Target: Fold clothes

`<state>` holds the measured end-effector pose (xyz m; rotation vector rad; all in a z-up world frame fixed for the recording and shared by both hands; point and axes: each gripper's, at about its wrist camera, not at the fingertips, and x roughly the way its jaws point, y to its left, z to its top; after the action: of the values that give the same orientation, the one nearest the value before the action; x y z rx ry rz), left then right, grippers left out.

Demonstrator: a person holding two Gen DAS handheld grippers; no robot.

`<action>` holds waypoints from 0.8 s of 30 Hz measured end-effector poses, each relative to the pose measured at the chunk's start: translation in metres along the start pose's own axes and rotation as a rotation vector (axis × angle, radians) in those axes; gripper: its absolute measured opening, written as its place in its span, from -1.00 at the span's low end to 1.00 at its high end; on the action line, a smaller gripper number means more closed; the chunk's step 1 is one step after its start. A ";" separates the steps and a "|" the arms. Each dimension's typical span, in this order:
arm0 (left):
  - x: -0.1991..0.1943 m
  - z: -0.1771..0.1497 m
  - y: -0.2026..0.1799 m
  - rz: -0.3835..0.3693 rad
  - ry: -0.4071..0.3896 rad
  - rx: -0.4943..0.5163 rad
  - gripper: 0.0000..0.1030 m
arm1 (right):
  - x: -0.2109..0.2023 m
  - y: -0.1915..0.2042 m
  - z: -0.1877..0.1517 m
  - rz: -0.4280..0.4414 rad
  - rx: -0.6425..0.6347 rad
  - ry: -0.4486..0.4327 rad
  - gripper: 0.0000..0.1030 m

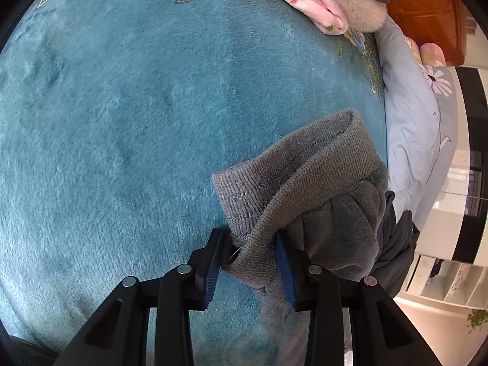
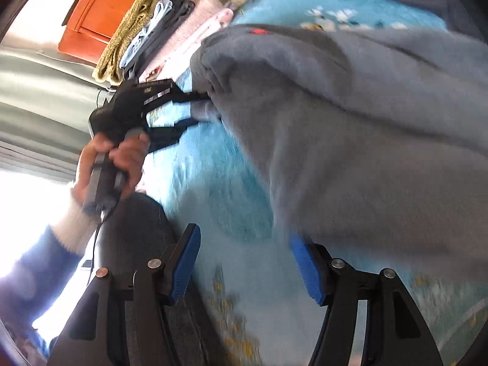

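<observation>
left gripper clamps grey sweatshirt cuff (held level) | right gripper spread wide, holding nothing

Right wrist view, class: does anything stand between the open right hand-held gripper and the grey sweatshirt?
Nothing visible does. The right hand-held gripper is open over bare teal blanket, with the grey sweatshirt just beyond its right finger.
</observation>
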<state>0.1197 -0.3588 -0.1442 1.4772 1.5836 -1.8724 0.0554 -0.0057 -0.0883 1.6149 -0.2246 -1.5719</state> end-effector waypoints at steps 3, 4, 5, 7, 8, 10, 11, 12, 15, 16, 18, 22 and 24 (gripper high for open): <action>0.002 0.000 -0.001 0.013 -0.002 -0.015 -0.24 | -0.042 -0.034 -0.030 -0.063 0.097 -0.054 0.24; 0.002 0.000 -0.002 0.018 -0.004 -0.020 -0.25 | -0.060 -0.052 -0.041 -0.100 0.163 -0.096 0.24; 0.003 0.000 -0.004 0.024 -0.006 -0.023 -0.25 | -0.078 -0.070 -0.051 -0.137 0.228 -0.138 0.23; 0.002 0.000 -0.005 0.039 -0.014 -0.021 -0.31 | -0.117 -0.109 -0.075 -0.222 0.384 -0.253 0.24; 0.002 -0.001 -0.007 0.047 -0.020 -0.019 -0.34 | -0.140 -0.131 -0.090 -0.275 0.479 -0.338 0.24; -0.001 -0.002 -0.008 0.062 -0.030 -0.011 -0.44 | -0.180 -0.170 -0.121 -0.352 0.671 -0.513 0.24; -0.002 -0.003 -0.008 0.069 -0.035 -0.006 -0.45 | -0.198 -0.187 -0.135 -0.377 0.763 -0.590 0.24; -0.004 -0.004 -0.009 0.075 -0.039 -0.002 -0.47 | -0.212 -0.204 -0.149 -0.386 0.866 -0.663 0.24; -0.009 -0.007 -0.013 0.079 -0.048 0.013 -0.47 | -0.239 -0.242 -0.178 -0.358 1.094 -0.840 0.24; -0.010 -0.008 -0.014 0.079 -0.050 0.021 -0.47 | -0.243 -0.251 -0.182 -0.330 1.133 -0.877 0.24; -0.012 -0.011 -0.016 0.083 -0.053 0.035 -0.47 | -0.246 -0.263 -0.177 -0.328 1.168 -0.888 0.24; -0.015 -0.011 -0.015 0.087 -0.048 0.042 -0.47 | -0.248 -0.275 -0.157 -0.341 1.181 -0.906 0.24; -0.016 -0.012 -0.013 0.089 -0.040 0.045 -0.47 | -0.246 -0.275 -0.148 -0.346 1.186 -0.909 0.24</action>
<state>0.1226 -0.3501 -0.1223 1.4943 1.4423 -1.8871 0.0245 0.3902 -0.1111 1.5923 -1.6879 -2.6140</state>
